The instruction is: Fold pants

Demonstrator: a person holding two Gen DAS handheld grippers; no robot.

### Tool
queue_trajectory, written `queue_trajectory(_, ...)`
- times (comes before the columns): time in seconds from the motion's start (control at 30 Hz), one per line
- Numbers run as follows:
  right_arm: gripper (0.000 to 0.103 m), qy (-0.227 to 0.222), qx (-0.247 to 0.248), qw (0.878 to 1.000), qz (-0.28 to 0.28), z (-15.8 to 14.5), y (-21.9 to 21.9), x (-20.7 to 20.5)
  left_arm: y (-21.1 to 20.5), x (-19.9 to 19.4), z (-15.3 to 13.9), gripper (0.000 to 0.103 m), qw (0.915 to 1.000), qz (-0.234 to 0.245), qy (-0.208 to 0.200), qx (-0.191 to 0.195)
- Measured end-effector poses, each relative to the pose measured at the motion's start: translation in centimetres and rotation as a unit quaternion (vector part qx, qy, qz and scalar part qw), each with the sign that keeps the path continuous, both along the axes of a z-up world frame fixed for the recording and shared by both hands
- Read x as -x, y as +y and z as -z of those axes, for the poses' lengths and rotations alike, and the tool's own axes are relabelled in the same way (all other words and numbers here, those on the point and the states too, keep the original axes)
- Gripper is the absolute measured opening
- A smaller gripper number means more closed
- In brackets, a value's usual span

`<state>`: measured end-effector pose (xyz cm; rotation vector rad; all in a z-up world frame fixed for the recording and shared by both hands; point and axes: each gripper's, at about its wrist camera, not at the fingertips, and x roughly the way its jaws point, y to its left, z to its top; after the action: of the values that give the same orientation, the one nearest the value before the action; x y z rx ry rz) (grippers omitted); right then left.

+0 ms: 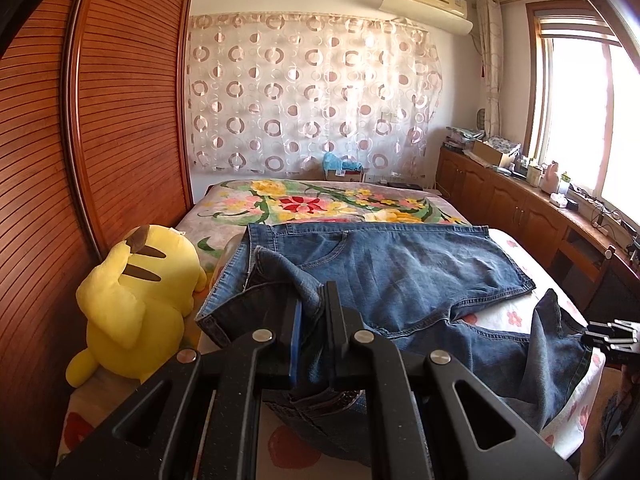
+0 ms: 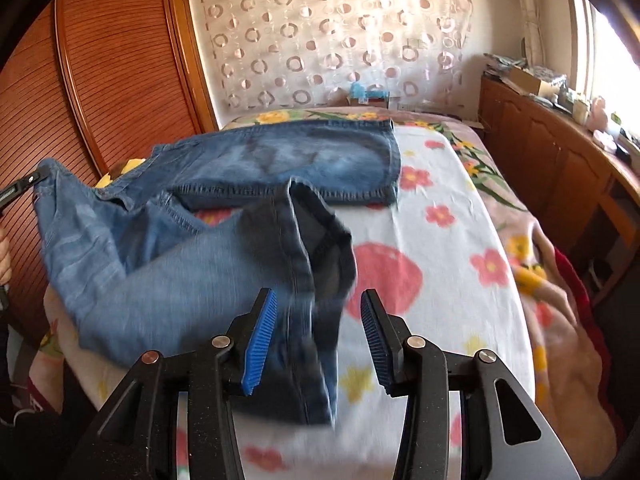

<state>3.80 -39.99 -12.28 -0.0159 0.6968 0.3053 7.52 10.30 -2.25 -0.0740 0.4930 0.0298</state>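
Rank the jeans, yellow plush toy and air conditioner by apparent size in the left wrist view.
1. jeans
2. yellow plush toy
3. air conditioner, though it is farthest away, so its true rank is unsure.

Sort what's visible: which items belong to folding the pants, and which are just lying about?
Job: jeans; left tool, shut on the jeans; right tool, open; bed.
Lying about: yellow plush toy; cardboard box; tissue box.

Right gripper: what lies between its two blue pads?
In the right wrist view, the jeans' trouser leg end lies between the open right gripper's pads, apparently ungripped, above the floral bed sheet.
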Motion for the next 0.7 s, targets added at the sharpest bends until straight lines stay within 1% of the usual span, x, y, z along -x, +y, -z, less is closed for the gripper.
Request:
queue_trajectory(0.1,0.046,0.009,-0.003,1.0,-0.004,0.3,0.0,1.0,-0.5,-0.1,0.3,0.01,1.0,0.001,0.002,-0.002)
queue_trajectory(0.23,0.046,0.019,-0.019,1.0,-0.009,0.2,-0.4,2.0,-1.0,-0.2,0.4,0.01,1.0,0.0,0.003,-0.004)
queue_trajectory(0.5,0.046,0.019,-0.025,0.999,-0.024,0.4,-0.1,2.4,-1.0,-0.1,0.4,0.01,1.0,0.001,0.002,-0.002)
queue_trajectory(0.6,0.046,0.009,-0.026,0.999,-0.025,-0.2,0.0,3.0,-0.8,-0.1,0.3,0.01,1.0,0.001,0.002,-0.002)
queue_trajectory(0.63,0.042,0.007,-0.028,0.999,-0.029,-0.4,0.2,3.2,-0.8,-0.1,0.3,0.01,1.0,0.001,0.002,-0.002)
queue_trajectory(0.7,0.04,0.005,-0.029,0.999,-0.037,-0.7,0.4,3.6,-0.8,-0.1,0.3,0.01,1.0,0.001,0.002,-0.002)
